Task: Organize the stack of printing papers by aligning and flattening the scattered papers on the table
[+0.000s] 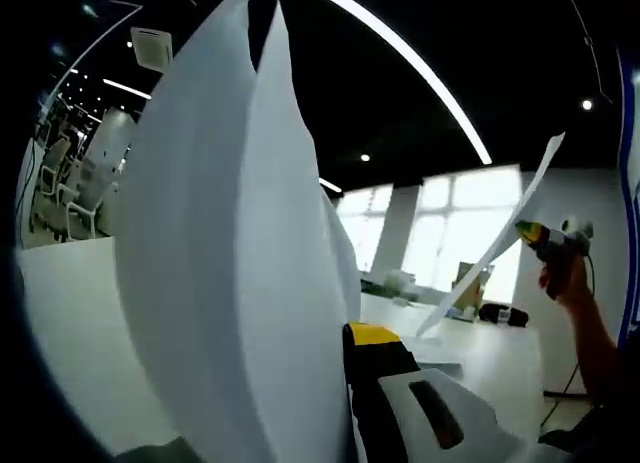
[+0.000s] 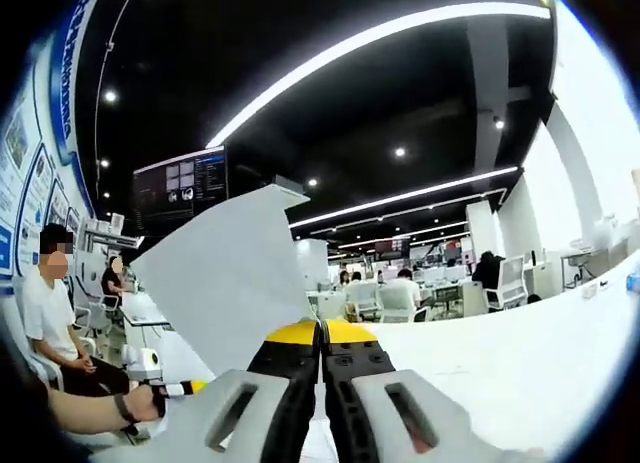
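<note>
Above the white table [image 1: 70, 313], both grippers held printing paper in the air. In the left gripper view, the left gripper [image 1: 352, 345] had its jaws pinched on a bowed bundle of sheets [image 1: 240, 253] that rose steeply just left of the yellow jaw tip. Farther right of that bundle, the other gripper [image 1: 548, 239], in the person's hand [image 1: 562, 275], held a single sheet [image 1: 500, 245] edge-on and tilted. In the right gripper view, the right gripper [image 2: 321, 335] had its jaws pressed together on a sheet [image 2: 225, 283] fanning up to its left.

To do this step well, the person would probably need to bring the sheets level with each other, lower their edges onto the table, and tap them square before releasing, since the bowed bundle looked likely to splay.

The table was smooth and pale. Beyond it lay an open office with a dark ceiling, long light strips [image 2: 380, 35], bright windows [image 1: 470, 223], chairs and seated people.
</note>
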{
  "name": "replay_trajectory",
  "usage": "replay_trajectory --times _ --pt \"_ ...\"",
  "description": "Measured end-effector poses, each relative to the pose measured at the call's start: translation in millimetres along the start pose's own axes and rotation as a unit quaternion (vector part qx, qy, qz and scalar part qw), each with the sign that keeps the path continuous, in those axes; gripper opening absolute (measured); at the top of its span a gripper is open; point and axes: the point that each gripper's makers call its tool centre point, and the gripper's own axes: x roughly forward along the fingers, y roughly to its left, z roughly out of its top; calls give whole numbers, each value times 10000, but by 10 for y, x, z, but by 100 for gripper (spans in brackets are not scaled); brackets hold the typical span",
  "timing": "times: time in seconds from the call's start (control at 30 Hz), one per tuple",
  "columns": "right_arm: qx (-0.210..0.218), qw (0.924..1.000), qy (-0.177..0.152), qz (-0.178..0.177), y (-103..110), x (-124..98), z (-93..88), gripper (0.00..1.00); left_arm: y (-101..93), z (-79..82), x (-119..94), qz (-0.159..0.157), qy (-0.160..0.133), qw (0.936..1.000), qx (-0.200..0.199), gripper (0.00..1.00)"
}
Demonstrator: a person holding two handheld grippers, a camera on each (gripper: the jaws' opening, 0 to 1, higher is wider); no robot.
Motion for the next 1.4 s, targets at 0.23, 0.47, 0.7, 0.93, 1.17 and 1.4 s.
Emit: replay_trajectory --times 0.23,0.47,0.7,0.93,1.17,1.4 --pt "56 9999 103 83 57 -59 -34 0 -1 5 -1 1 -31 10000 -13 6" --pt "125 9992 319 184 130 -52 -87 0 -4 -7 -6 2 -9 10000 9 6" --pt "127 9981 533 272 238 -55 -96 0 0 -4 -17 -1 -9 10000 9 6" --pt "371 9971 555 373 296 -50 -79 0 2 -1 -20 -4 -9 10000 8 6" --pt "435 9960 593 501 393 -48 -97 0 3 0 -16 -7 -4 10000 1 6" --pt "446 9948 754 515 392 -76 -158 0 5 2 -10 -8 -4 10000 -1 6"
